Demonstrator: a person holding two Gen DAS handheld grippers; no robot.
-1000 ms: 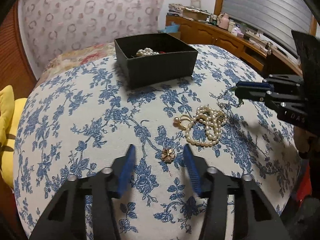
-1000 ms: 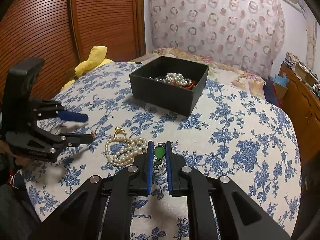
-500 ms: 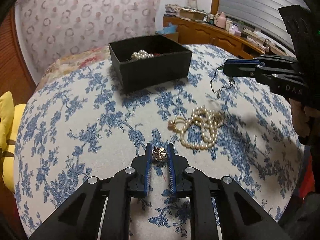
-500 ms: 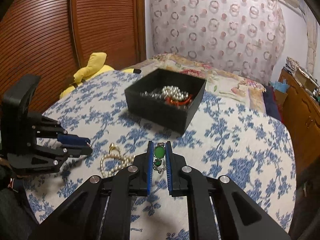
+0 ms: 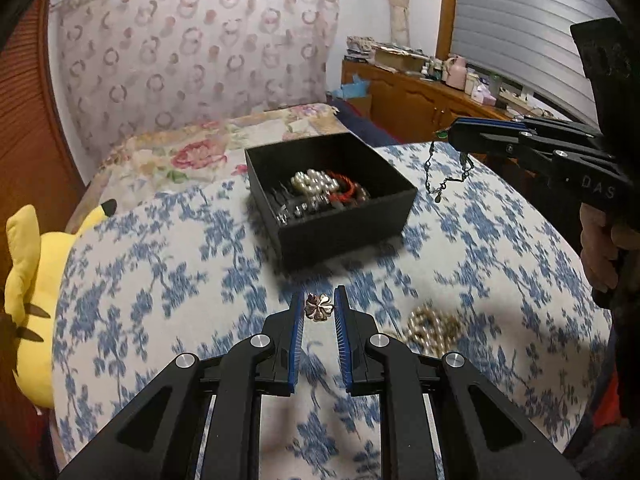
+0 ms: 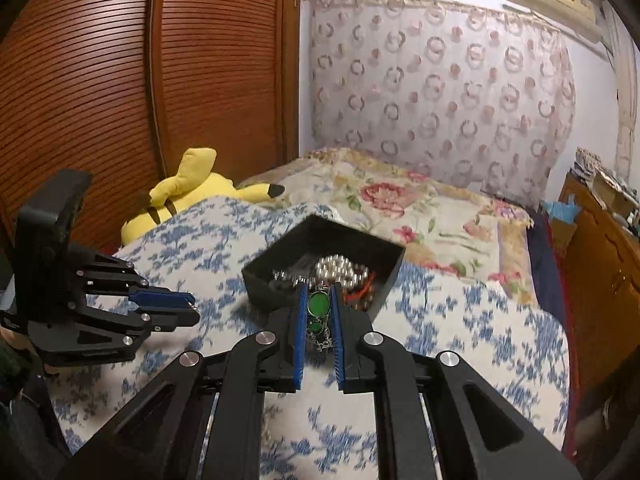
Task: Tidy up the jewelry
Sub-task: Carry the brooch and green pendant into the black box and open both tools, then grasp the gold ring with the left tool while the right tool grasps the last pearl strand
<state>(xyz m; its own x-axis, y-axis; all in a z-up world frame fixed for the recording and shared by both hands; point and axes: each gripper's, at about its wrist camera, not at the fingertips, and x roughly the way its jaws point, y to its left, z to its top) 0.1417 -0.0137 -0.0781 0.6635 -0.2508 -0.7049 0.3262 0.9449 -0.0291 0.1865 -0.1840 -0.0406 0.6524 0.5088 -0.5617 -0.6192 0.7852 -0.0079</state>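
Observation:
My left gripper point(image 5: 319, 304) is shut on a small gold clover brooch point(image 5: 318, 307) and holds it above the blue floral cloth point(image 5: 160, 280), short of the open black box point(image 5: 344, 224). The box holds pearls point(image 5: 314, 182) and a red piece. My right gripper point(image 6: 319, 300) is shut on a green-stone necklace point(image 6: 319, 304), whose chain hangs down point(image 5: 444, 182) just right of the box. A pearl necklace point(image 5: 430, 326) lies on the cloth right of my left gripper. The left gripper also shows in the right wrist view point(image 6: 180, 308).
A yellow plush toy point(image 5: 28, 292) lies at the cloth's left edge. A flowered bedspread point(image 6: 400, 208) lies behind the box. A wooden sideboard point(image 5: 420, 100) with clutter stands at the back right, and a slatted wooden door point(image 6: 120, 80) on the left.
My left gripper closed on the clover brooch and lifted it toward the box. My right gripper carried the green necklace up and toward the box.

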